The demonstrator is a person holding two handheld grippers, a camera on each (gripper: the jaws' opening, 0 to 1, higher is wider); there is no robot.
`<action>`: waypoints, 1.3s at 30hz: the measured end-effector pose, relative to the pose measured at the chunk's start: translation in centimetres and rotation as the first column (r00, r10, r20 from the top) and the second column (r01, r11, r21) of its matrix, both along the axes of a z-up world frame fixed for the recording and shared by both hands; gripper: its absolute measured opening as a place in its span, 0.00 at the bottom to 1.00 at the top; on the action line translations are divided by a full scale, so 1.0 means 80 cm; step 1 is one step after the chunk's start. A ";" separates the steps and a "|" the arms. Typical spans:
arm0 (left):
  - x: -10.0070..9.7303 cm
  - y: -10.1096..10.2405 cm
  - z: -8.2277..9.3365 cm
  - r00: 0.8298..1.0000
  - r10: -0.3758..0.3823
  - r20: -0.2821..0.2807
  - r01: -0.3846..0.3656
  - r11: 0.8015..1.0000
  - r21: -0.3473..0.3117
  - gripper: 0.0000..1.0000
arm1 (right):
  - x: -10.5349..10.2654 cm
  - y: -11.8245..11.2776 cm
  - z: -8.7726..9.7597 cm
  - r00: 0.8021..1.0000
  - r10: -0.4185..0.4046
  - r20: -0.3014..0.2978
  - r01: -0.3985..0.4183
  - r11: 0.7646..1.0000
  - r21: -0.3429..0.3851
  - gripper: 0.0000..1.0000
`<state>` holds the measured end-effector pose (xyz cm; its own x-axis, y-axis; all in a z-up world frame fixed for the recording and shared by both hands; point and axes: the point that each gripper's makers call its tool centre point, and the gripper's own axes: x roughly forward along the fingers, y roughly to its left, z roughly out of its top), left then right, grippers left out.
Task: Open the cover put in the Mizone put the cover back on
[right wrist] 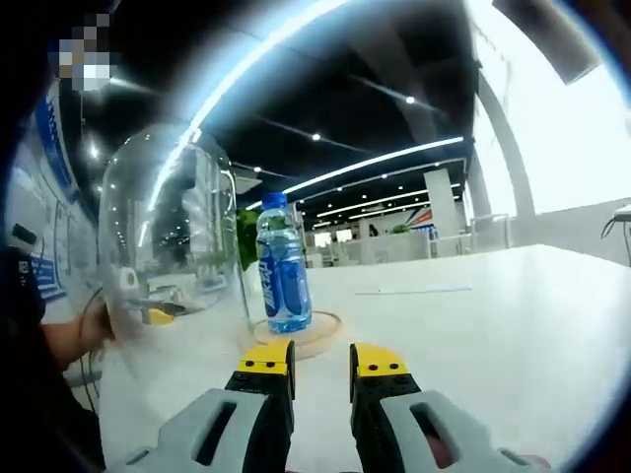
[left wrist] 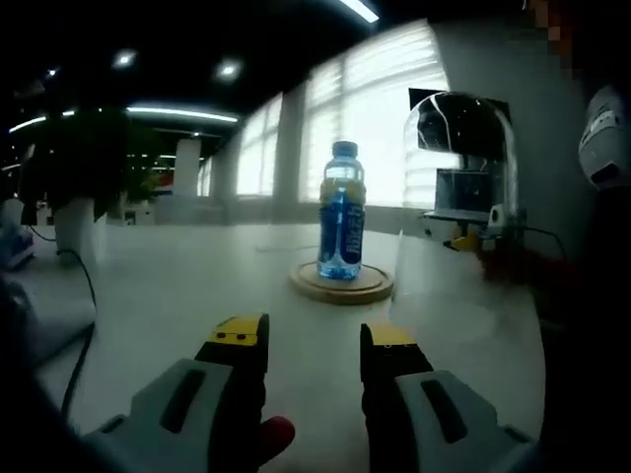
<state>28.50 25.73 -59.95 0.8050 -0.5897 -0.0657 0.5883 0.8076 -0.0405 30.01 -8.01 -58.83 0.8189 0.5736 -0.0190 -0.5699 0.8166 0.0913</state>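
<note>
A blue Mizone bottle (left wrist: 341, 222) (right wrist: 283, 266) stands upright on a round wooden base (left wrist: 340, 287) (right wrist: 317, 333) on the white table. The clear glass dome cover (left wrist: 458, 148) (right wrist: 168, 217) is off the base and right beside it, to the right in the left gripper view and to the left in the right gripper view. Through its glass each view shows the other gripper's yellow tips (left wrist: 463, 238) (right wrist: 153, 315); I cannot tell if they touch the dome. My left gripper (left wrist: 315, 340) is open and empty, short of the base. My right gripper (right wrist: 322, 365) has a narrow gap, also empty.
The white table (left wrist: 197, 286) stretches wide around the base. A black cable (left wrist: 84, 296) runs along its left side near a potted plant (left wrist: 79, 168). A person's hand (right wrist: 87, 335) is behind the dome. Bright windows lie beyond the table's far edge.
</note>
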 end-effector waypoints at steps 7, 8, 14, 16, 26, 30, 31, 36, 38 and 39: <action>-0.001 -0.002 0.004 0.999 -0.037 0.007 0.038 0.998 -0.042 0.31 | -0.006 0.007 -0.006 1.000 0.004 0.025 -0.002 0.998 -0.070 0.15; -0.001 -0.002 0.005 0.999 -0.034 0.007 0.034 0.998 -0.048 0.31 | -0.006 0.007 -0.005 0.999 -0.004 0.040 0.007 0.996 -0.087 0.15; -0.002 0.003 0.015 0.999 -0.019 0.039 0.022 0.997 -0.078 0.31 | -0.008 0.009 -0.004 0.999 0.017 0.043 -0.013 0.997 -0.081 0.15; -0.002 0.003 0.014 0.999 -0.021 0.037 0.024 0.997 -0.079 0.31 | -0.007 0.007 -0.004 0.999 0.012 0.038 -0.009 0.997 -0.077 0.15; -0.003 0.001 0.013 0.999 -0.035 0.040 0.037 0.997 -0.071 0.30 | -0.007 0.009 -0.006 0.999 0.017 0.037 -0.014 0.996 -0.085 0.15; -0.003 0.000 0.013 0.999 -0.035 0.038 0.038 0.997 -0.068 0.30 | -0.007 0.010 -0.005 0.999 0.017 0.040 -0.013 0.996 -0.086 0.15; -0.003 0.000 0.012 0.999 -0.035 0.037 0.038 0.997 -0.067 0.30 | -0.007 0.010 -0.005 0.999 0.017 0.041 -0.013 0.996 -0.086 0.15; -0.002 0.000 0.010 0.999 -0.034 0.029 0.035 0.997 -0.064 0.30 | -0.008 0.010 -0.006 0.999 0.020 0.042 -0.016 0.996 -0.091 0.15; -0.003 0.000 0.011 0.999 -0.029 0.031 0.031 0.997 -0.065 0.30 | -0.008 0.010 -0.007 0.999 0.019 0.040 -0.015 0.996 -0.093 0.15; -0.003 0.001 0.012 0.999 -0.028 0.033 0.030 0.997 -0.068 0.30 | -0.008 0.011 -0.007 0.999 0.019 0.038 -0.015 0.995 -0.094 0.15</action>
